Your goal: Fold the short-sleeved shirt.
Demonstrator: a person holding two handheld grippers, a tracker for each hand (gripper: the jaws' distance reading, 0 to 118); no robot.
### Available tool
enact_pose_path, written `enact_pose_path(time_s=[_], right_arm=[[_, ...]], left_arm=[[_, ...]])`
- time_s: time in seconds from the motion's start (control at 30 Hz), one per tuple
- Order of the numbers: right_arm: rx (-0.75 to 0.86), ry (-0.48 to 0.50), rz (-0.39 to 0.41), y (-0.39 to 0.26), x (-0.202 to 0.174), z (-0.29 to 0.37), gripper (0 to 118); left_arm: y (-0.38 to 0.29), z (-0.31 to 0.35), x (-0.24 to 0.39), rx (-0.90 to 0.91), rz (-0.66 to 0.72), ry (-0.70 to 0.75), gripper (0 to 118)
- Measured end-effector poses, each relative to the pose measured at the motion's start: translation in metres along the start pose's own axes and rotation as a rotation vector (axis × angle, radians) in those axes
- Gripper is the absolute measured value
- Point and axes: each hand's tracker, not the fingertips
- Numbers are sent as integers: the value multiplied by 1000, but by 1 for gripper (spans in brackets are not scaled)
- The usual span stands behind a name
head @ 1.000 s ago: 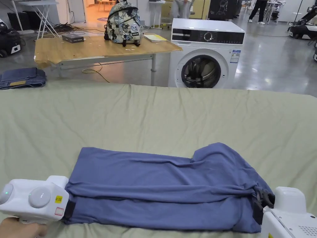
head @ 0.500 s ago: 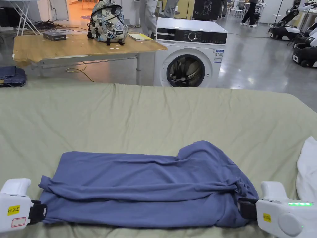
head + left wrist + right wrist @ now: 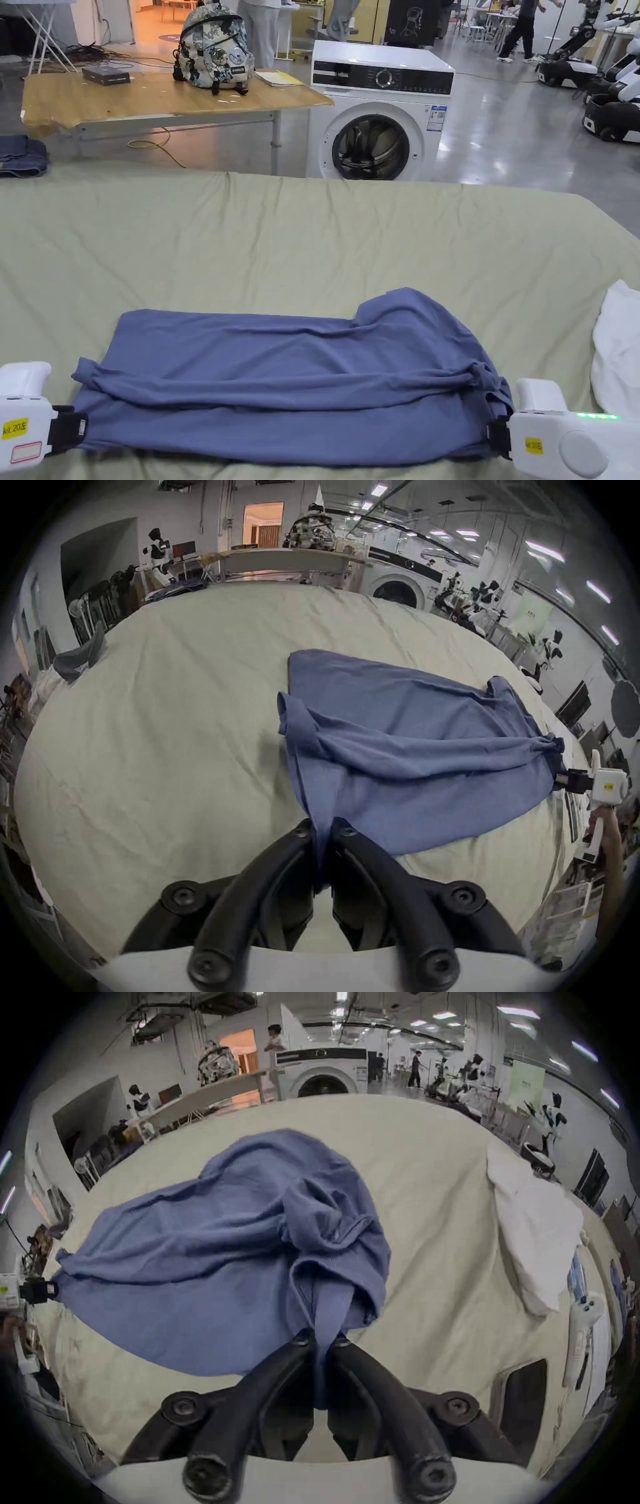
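Shirt point(image 3: 294, 381), blue and short-sleeved, lies stretched lengthwise on the green bedsheet point(image 3: 312, 237) in the head view, left gripper point(image 3: 65, 430) and right gripper point(image 3: 500, 435) at its ends. Left gripper view: its jaws pinch the hem. Right gripper view: its jaws pinch bunched fabric; white cloth point(image 3: 530, 1234) lies near.

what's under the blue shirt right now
The blue shirt lies on the green sheet covering the bed. Its folded layers hide whatever lies between them and the sheet directly beneath.
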Motion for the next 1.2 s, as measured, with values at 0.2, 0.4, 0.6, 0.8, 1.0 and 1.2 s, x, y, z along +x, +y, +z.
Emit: enact_pose_path(time_s=[0.2, 0.4, 0.6, 0.8, 1.0, 1.2], right_arm=[[53, -11, 56, 16, -7, 51, 3], [64, -3, 92, -6, -6, 89, 3], [-2, 0, 67, -68, -3, 100, 3], [-84, -33, 59, -124, -4, 83, 3], [-83, -58, 52, -140, -8, 66, 4], [-68, -143, 114, -127, -19, 78, 57]], left_arm=[[12, 37, -1, 74, -6, -12, 2], [-12, 74, -12, 106, -4, -15, 2], [-72, 82, -19, 60, -8, 5, 1], [-126, 64, -24, -6, 17, 33, 1], [-142, 44, -27, -38, 23, 55, 1], [-129, 52, -22, -34, 18, 52, 10]])
